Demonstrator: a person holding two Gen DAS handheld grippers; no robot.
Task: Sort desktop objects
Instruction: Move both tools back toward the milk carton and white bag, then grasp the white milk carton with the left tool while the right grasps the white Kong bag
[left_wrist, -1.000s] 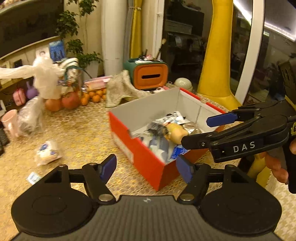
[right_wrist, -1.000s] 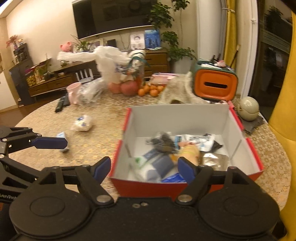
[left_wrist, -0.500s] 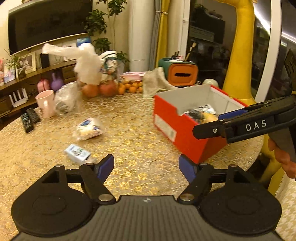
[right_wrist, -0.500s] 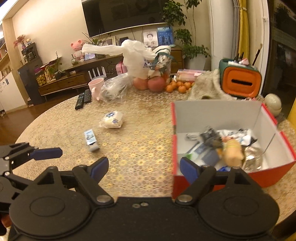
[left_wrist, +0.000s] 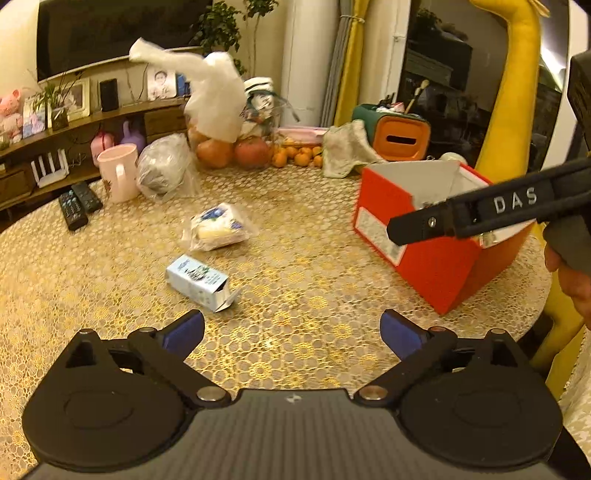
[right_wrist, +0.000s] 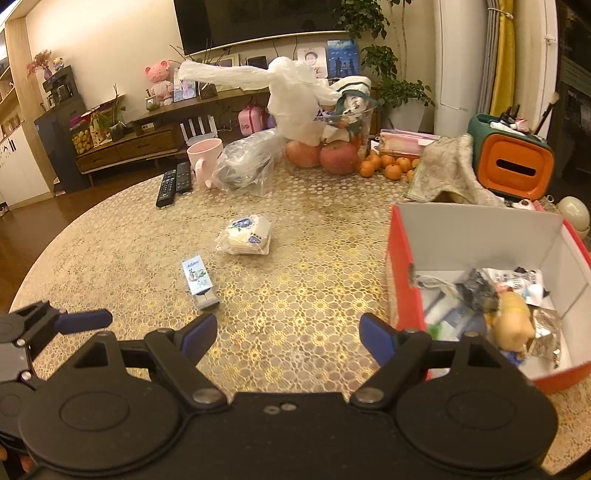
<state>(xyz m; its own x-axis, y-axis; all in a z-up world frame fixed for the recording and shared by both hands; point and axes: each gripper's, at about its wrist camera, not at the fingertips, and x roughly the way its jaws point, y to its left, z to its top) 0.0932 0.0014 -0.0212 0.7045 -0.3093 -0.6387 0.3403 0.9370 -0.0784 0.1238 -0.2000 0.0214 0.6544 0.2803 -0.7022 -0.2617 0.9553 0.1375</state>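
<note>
A small light-blue carton (left_wrist: 197, 282) (right_wrist: 198, 281) lies on the gold patterned tablecloth, just ahead and left of both grippers. Behind it rests a clear bag of white packets (left_wrist: 218, 227) (right_wrist: 248, 236). A red box (left_wrist: 436, 243) (right_wrist: 400, 266) with white inner walls stands to the right and holds several wrappers and a yellow item (right_wrist: 513, 325). My left gripper (left_wrist: 291, 332) hovers over bare cloth, its jaws opening wide with nothing between them. My right gripper (right_wrist: 288, 336) is open and empty, next to the box's left wall; its finger (left_wrist: 480, 214) crosses the left wrist view.
At the back of the round table (right_wrist: 314, 280) stand a pink mug (right_wrist: 205, 160), two remotes (right_wrist: 173, 184), a plastic bag (right_wrist: 245, 166), fruit under a white bag (right_wrist: 295, 107), small oranges (right_wrist: 388, 166), a cloth (right_wrist: 447, 170) and an orange-green holder (right_wrist: 513, 166). A yellow chair (left_wrist: 513, 92) is right.
Both grippers have swung left, away from over the red box toward the table's middle. The carton and the bag have come closer in view. The left jaws have spread wider.
</note>
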